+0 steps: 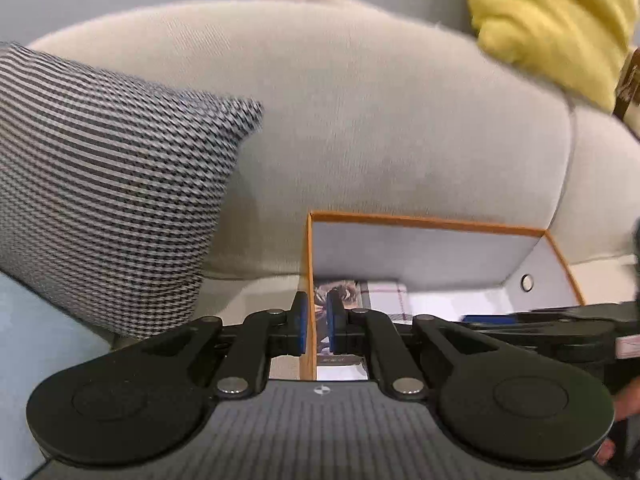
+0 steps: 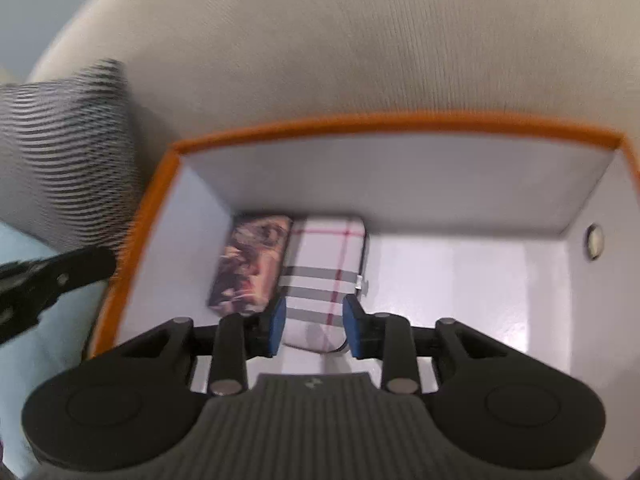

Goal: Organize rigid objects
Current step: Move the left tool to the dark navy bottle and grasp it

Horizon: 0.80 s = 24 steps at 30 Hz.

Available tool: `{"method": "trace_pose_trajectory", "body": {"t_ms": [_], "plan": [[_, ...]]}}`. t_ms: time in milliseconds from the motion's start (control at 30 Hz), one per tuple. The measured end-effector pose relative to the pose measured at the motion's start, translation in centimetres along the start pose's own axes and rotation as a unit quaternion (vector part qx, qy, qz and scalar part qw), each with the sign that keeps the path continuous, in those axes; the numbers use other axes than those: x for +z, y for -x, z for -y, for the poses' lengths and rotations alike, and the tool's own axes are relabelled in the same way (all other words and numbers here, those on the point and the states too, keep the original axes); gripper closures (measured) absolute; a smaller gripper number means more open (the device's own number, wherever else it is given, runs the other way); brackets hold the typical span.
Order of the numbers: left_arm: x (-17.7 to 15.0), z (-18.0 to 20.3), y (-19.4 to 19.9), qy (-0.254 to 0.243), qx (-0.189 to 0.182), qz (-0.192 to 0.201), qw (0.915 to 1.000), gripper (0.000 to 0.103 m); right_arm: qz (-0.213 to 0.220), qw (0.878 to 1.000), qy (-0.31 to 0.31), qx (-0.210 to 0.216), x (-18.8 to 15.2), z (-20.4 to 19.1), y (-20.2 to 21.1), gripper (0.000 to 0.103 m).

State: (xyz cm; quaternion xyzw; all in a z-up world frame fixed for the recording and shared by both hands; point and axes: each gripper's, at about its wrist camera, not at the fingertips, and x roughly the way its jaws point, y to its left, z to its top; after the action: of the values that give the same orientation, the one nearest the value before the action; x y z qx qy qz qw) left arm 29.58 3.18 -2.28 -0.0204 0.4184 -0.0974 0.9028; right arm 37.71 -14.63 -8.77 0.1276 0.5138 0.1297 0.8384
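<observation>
The left gripper (image 1: 316, 326) fills the bottom of its own view, its blue pads (image 1: 301, 322) drawn in tight against the orange-edged left wall of the box (image 1: 308, 276), pinching that wall between them. In the right wrist view the same tool shows only as a dark linkage at the box's left rim.

The right gripper (image 2: 314, 326) hangs over the inside of the box (image 2: 400, 124), its jaws parted and gripping nothing; the blue pads (image 2: 278, 326) stand clear on either side of the plaid case (image 2: 326, 276) that lies on the white floor below. Whether the pads are level with the case or above it cannot be told.

The plaid case, white with grey and red stripes, lies lengthwise against the box's back wall. Just to its left, touching or nearly so, lies a flat item printed with a dark brownish picture (image 2: 254, 266), tucked into the back left corner. The rest of the floor to the right is bare, and a round metal eyelet (image 2: 595, 241) sits in the right wall.

The box rests against a beige sofa cushion (image 1: 360, 120). A houndstooth pillow (image 1: 108, 184) leans to the left, and a yellow fabric bundle (image 1: 548, 20) lies at the upper right.
</observation>
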Motion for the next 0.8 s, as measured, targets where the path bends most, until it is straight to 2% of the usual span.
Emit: {"method": "trace_pose_trajectory", "body": {"t_ms": [167,233,300,400,500,600,667,700,800], "plan": [[-2.8,0.8,4.5,-0.012,-0.031,0.033,0.9989,0.093,0.065,0.998,0.02,0.012,-3.4,0.5,6.7,0.055],[-4.2,1.8,6.1,-0.027,-0.058,0.031,0.9975,0.093,0.089,0.996,0.031,-0.001,-5.0,1.1,9.2,0.054],[-5.9,2.9,7.5,-0.04,-0.087,0.022,0.9952,0.087,0.109,0.993,0.032,-0.023,-7.0,1.7,11.7,0.052],[-8.6,4.4,8.6,-0.045,-0.122,0.003,0.9915,0.084,0.124,0.992,0.013,-0.037,-10.2,2.5,14.3,0.051],[-11.8,5.8,8.1,-0.06,-0.145,-0.036,0.9869,0.084,0.118,0.991,-0.02,-0.058,-13.5,3.7,16.1,0.051],[-14.8,7.1,7.3,-0.07,-0.167,-0.076,0.9804,0.084,0.094,0.991,-0.054,-0.075,-17.1,5.0,17.0,0.051],[-16.8,8.0,6.9,-0.088,-0.172,-0.092,0.9769,0.079,0.074,0.991,-0.058,-0.097,-19.6,5.2,17.1,0.052],[-17.7,8.5,6.9,-0.095,-0.172,-0.101,0.9752,0.073,0.067,0.99,-0.058,-0.105,-20.6,5.2,17.1,0.052],[-19.6,9.3,5.8,-0.107,-0.185,-0.135,0.9675,0.065,0.049,0.991,-0.068,-0.105,-23.4,5.4,17.2,0.052]]}}
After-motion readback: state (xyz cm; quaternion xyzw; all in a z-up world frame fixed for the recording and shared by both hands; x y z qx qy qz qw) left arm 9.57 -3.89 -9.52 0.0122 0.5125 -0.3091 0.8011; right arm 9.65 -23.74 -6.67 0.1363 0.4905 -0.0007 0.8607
